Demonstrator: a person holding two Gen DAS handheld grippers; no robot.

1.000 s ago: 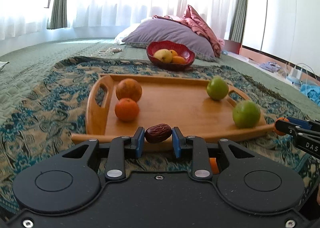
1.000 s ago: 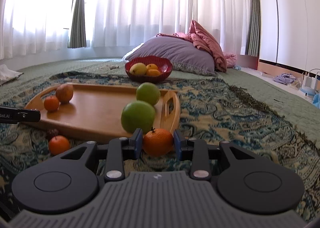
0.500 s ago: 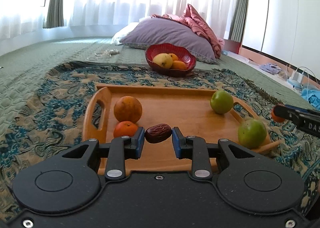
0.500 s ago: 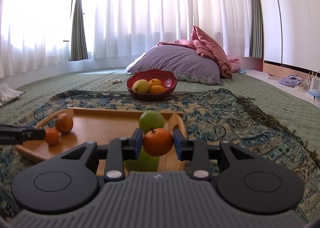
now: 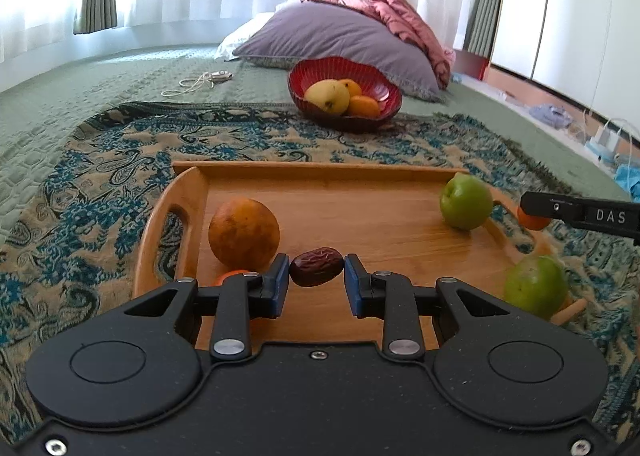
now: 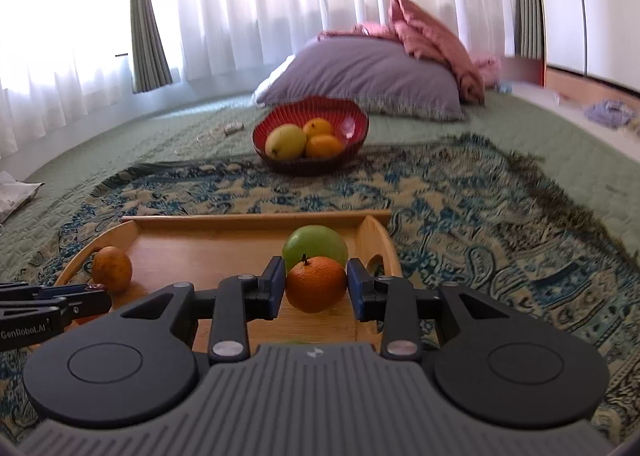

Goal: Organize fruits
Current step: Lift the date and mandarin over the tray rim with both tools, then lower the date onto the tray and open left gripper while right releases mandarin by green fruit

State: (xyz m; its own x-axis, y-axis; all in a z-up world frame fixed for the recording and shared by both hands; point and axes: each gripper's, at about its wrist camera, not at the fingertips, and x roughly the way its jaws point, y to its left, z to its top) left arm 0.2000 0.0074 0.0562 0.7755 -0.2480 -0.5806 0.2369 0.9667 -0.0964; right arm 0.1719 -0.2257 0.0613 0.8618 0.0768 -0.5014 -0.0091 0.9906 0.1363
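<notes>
My left gripper (image 5: 316, 276) is shut on a dark brown date (image 5: 317, 266), held above the near part of the wooden tray (image 5: 328, 172). On the tray lie a large orange (image 5: 244, 233), a small tangerine (image 5: 228, 277) mostly hidden behind my finger, and two green apples (image 5: 466, 201) (image 5: 535, 286). My right gripper (image 6: 316, 288) is shut on a small tangerine (image 6: 316, 283), held over the tray's right end (image 6: 372, 232), with a green apple (image 6: 316, 243) just behind it. The right gripper also shows at the right edge of the left wrist view (image 5: 580, 212).
A red bowl (image 5: 380, 96) with a yellow fruit and oranges stands beyond the tray on the patterned blanket (image 5: 100, 176). A purple pillow (image 5: 340, 40) and pink bedding lie behind it. A cord lies at the far left (image 5: 204, 78). Cables lie at the far right.
Both grippers have moved forward and higher over the tray with their fruit still held. The tray and its fruit now sit closer beneath them. The red bowl looks nearer.
</notes>
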